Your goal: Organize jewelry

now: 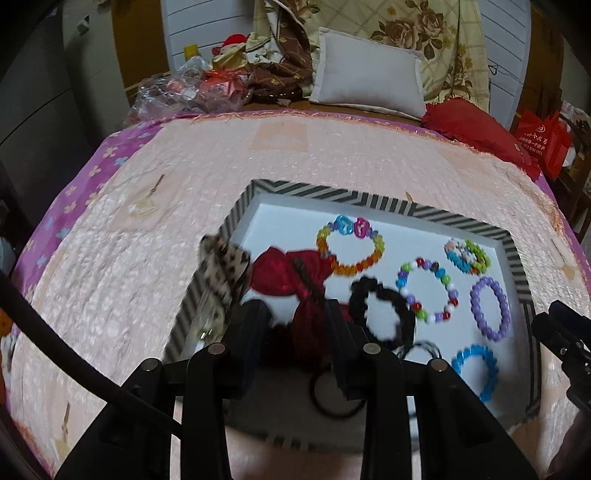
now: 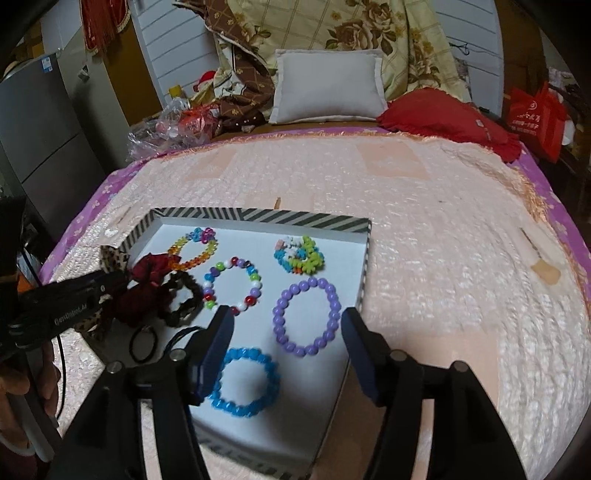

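A striped-rim white tray [image 1: 436, 214] [image 2: 266, 215] lies on the bed. It holds several bead bracelets: purple [image 1: 491, 314] [image 2: 306, 315], blue [image 1: 476, 369] [image 2: 243, 380], multicolour [image 1: 428, 290] [image 2: 232, 282], orange-rainbow [image 1: 349, 245] [image 2: 194, 249], green-teal [image 1: 467, 254] [image 2: 299, 254]. A black scrunchie [image 1: 380, 314] [image 2: 181, 297], a red bow [image 1: 288, 280] [image 2: 146, 284] and a leopard bow [image 1: 221, 269] [image 2: 112, 258] lie at the tray's left. My left gripper [image 1: 295, 321] is open over the red bow. My right gripper [image 2: 288, 328] is open over the purple bracelet.
A thin black hair tie [image 1: 332, 395] [image 2: 142, 345] lies near the tray's front. A white pillow [image 1: 365, 79] [image 2: 327, 86], a red cushion [image 1: 476, 129] [image 2: 447, 118], a floral quilt [image 2: 332, 33] and plastic bags [image 1: 173, 92] sit at the bed's head.
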Demonstrator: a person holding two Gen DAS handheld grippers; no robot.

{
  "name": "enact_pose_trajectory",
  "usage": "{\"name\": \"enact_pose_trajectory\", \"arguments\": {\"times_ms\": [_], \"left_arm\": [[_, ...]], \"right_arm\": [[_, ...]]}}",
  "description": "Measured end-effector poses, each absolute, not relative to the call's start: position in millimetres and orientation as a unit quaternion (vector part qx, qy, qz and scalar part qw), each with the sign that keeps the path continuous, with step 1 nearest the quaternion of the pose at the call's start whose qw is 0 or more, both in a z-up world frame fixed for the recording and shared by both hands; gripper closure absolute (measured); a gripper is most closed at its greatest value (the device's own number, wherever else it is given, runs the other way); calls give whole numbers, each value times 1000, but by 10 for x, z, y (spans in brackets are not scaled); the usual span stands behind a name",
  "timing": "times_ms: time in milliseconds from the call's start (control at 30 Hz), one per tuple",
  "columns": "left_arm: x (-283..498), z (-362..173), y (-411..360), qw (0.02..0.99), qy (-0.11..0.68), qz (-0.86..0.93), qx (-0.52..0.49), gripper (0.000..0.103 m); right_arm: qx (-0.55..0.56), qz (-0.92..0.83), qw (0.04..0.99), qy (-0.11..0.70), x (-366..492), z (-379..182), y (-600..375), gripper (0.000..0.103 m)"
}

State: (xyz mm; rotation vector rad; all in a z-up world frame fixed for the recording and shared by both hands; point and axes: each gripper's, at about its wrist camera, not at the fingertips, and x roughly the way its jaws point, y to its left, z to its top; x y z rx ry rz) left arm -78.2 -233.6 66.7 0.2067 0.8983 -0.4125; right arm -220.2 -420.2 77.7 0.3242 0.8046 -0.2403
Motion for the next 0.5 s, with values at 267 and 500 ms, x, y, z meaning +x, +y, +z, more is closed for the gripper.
{"name": "enact_pose_trajectory", "arguments": {"times_ms": [267, 500], "left_arm": [[-1153, 700, -2007, 881, 427, -185, 86, 70], [-1524, 733, -1836, 889, 413, -170, 101, 70]], "right_arm": [[161, -125, 901, 383, -2459, 745, -3913, 34], [154, -136, 900, 384, -2663, 775, -3719, 34]]}}
